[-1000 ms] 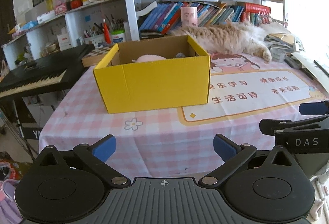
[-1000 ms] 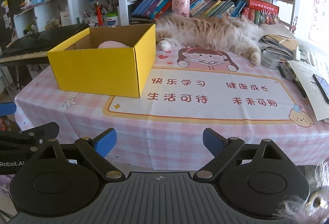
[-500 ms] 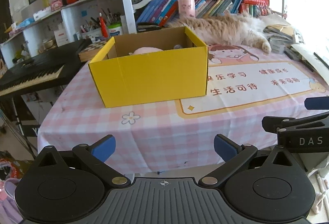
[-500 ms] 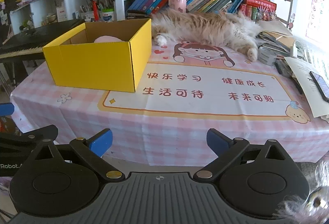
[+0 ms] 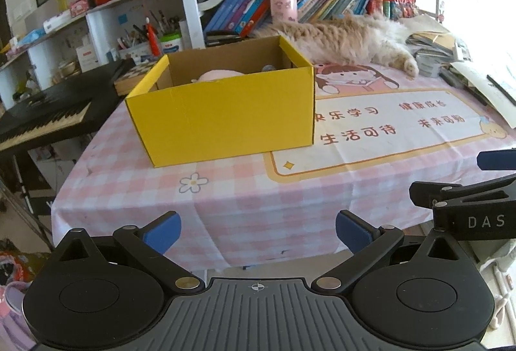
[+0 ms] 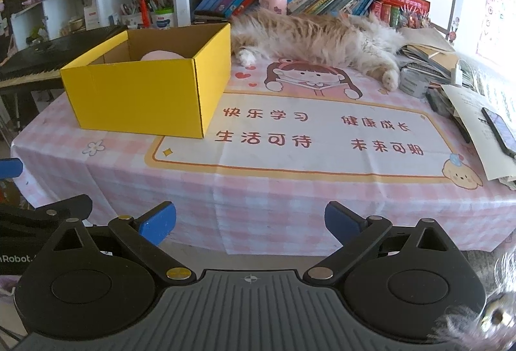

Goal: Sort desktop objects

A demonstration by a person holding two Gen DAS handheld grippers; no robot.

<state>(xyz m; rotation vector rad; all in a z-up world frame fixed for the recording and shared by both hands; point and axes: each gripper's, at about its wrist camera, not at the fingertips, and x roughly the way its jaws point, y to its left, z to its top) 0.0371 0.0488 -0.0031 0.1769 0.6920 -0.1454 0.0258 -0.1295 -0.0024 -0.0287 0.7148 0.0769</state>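
A yellow cardboard box (image 5: 222,122) (image 6: 138,96) stands open-topped on the left of the pink checked tablecloth (image 5: 290,190) (image 6: 290,190). Inside it lies a pink plush thing (image 5: 219,75) (image 6: 161,55), mostly hidden by the box wall. My left gripper (image 5: 257,231) hangs open in front of the table's front edge, nothing between its blue pads. My right gripper (image 6: 251,222) is open too and holds nothing, also short of the table edge. Each gripper shows at the side of the other's view, the two side by side.
A long-haired cat (image 5: 348,40) (image 6: 322,38) lies along the back of the table, behind and to the right of the box. Papers and a phone (image 6: 500,131) are piled at the right edge. A piano keyboard (image 5: 42,122) stands left of the table. Bookshelves rise behind.
The right gripper's fingers have spread a little wider. The left wrist view has drawn back slightly, so the cloth's hanging front edge now shows. The box and cat have not moved.
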